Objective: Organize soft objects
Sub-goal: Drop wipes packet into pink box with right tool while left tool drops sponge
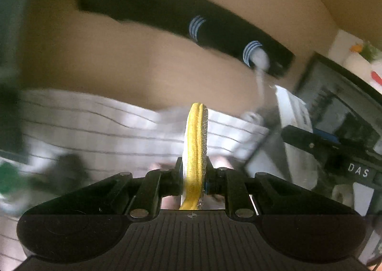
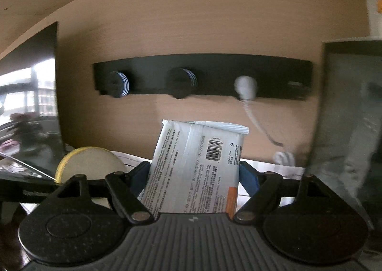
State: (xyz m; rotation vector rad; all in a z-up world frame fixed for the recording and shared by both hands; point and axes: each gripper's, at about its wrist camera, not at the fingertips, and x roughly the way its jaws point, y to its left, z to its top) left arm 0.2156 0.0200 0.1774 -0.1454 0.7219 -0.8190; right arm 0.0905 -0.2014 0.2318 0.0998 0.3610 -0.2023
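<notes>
Above the checked cloth (image 1: pixel 95 122) on the table, the left tool (image 1: pixel 194 175) pinches a yellow-edged round sponge (image 1: pixel 195 146) edge-on, the right tool (image 2: pixel 193 175) clamps a wet-wipes pack (image 2: pixel 198 163); lower each flat before releasing.

Round yellow-edged sponge pad (image 1: pixel 195 149) stood edgewise between left gripper (image 1: pixel 194 176) fingers. White printed wipes packet (image 2: pixel 195 165) sat in right gripper (image 2: pixel 194 176); black wall-mounted hook rail (image 2: pixel 203 76) at twelve o'clock behind.
</notes>
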